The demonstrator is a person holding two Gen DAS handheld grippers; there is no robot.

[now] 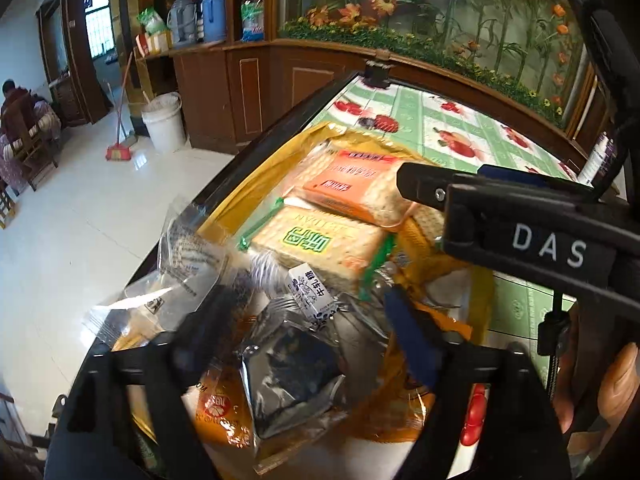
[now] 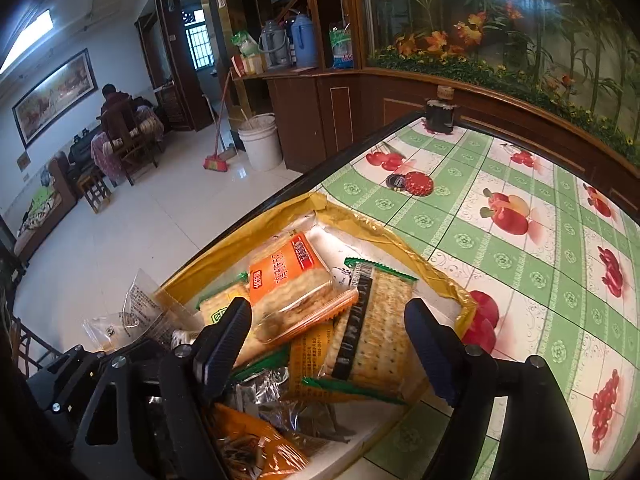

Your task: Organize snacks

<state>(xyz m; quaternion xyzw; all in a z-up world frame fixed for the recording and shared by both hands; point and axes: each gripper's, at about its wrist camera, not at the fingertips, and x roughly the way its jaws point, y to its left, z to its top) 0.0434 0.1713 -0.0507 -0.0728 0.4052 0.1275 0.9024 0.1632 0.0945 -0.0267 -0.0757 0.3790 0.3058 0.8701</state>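
Hovering wide and empty over the yellow box [image 2: 400, 236], both tongs had snacks sorted; next needed another packet.

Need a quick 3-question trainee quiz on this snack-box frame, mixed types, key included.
1. True or false: the right gripper is clamped on the orange cracker pack.
2. What holds the snacks? A) white bucket B) yellow-rimmed box C) red lid
3. Fill in: the tablecloth is green-checked with printed ____.

Key:
1. False: its fingers stand apart with nothing pressed between them.
2. B
3. fruit
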